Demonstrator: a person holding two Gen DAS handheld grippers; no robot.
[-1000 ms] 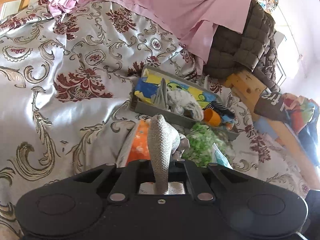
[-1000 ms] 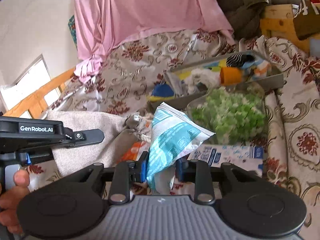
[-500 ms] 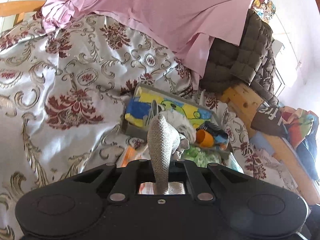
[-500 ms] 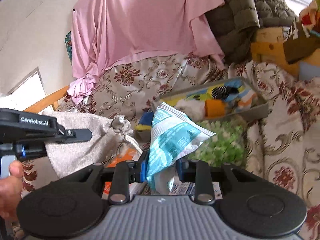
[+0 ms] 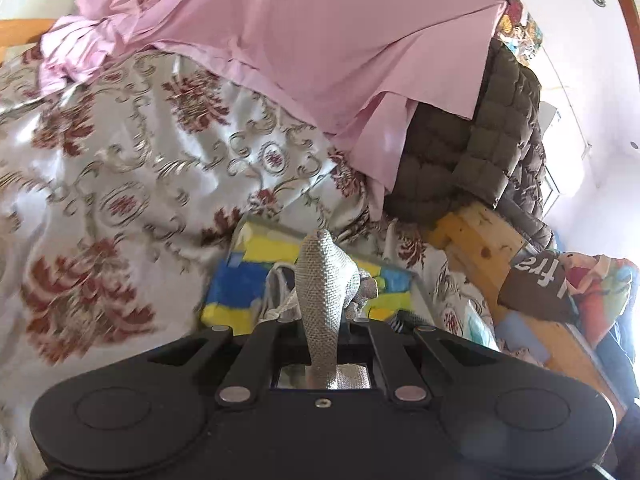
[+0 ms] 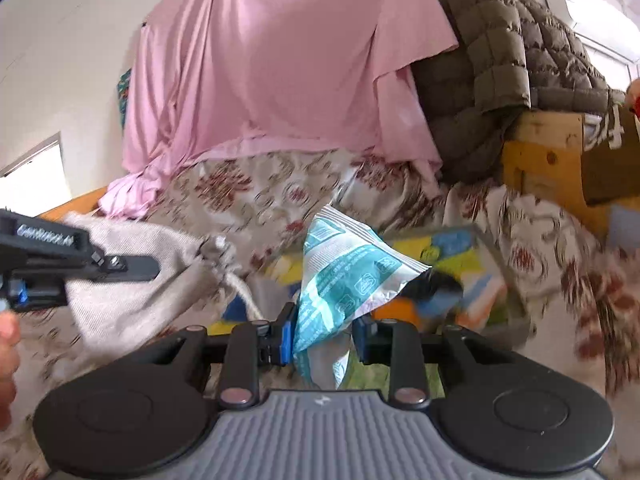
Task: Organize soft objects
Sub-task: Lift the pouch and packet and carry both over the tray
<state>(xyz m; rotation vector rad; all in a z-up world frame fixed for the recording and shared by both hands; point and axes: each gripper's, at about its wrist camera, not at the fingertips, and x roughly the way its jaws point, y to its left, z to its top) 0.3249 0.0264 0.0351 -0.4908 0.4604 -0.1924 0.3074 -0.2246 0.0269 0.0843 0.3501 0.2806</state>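
Your right gripper (image 6: pixel 322 338) clamped a crinkled teal-and-white packet (image 6: pixel 344 280); your left gripper (image 6: pixel 80 264), at nine o'clock, pinched a beige woven drawstring pouch (image 6: pixel 132 280).

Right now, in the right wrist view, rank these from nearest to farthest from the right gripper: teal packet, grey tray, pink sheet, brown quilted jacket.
1. teal packet: clamped in the right gripper.
2. grey tray: just ahead, right, on the bedspread.
3. pink sheet and brown quilted jacket: both at the back, sheet centre, jacket right; too close to call.

Bed's got a floral bedspread (image 5: pixel 120 168) with a pink sheet (image 6: pixel 280 60) draped behind. Brown quilted jacket (image 6: pixel 500 52) hangs over the wooden frame (image 5: pixel 476 240). White walls, bright daylight.
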